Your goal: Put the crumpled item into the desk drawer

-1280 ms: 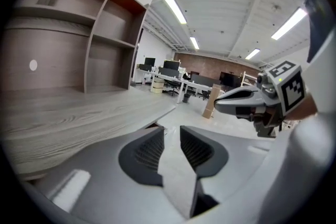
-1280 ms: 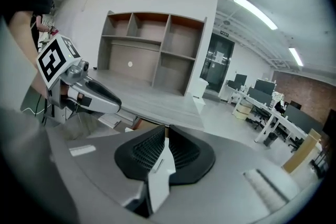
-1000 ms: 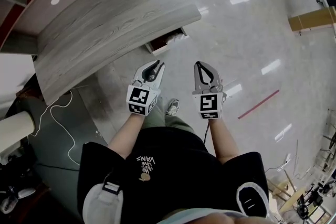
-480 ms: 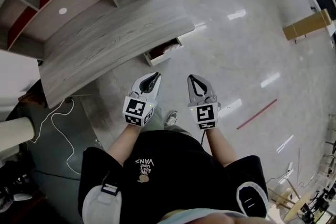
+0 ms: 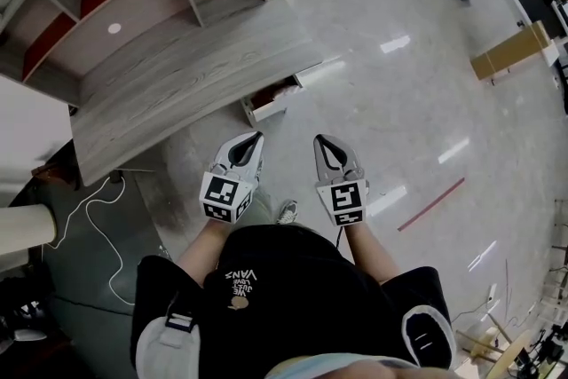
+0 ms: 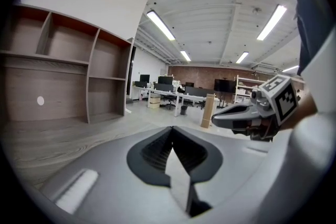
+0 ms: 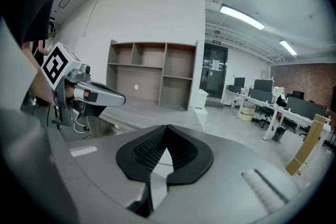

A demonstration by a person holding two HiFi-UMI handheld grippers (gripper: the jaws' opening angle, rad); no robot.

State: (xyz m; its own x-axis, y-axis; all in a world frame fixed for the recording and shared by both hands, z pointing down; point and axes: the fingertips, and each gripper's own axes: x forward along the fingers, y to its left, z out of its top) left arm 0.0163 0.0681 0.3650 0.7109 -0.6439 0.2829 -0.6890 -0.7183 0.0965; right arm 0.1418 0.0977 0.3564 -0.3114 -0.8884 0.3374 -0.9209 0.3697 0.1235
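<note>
1. Left hand-held gripper (image 5: 256, 138) has just been closing; its jaws are now pressed together with nothing between them. The right hand-held gripper (image 5: 319, 141) is likewise pressed together and empty (each gripper view shows bare pads meeting).
2. Both hang near the drawer (image 5: 266, 110) without touching it; it stands open under the surface (image 5: 177, 75).
3. Something pale and pinkish lies inside, probably the crumpled item (image 5: 285, 90) (too small to be sure), so the placing looks done.
4. Ahead are the surface's curved front edge and the jutting drawer front; bare floor (image 5: 399, 120) to the right leaves room for moving.
</note>
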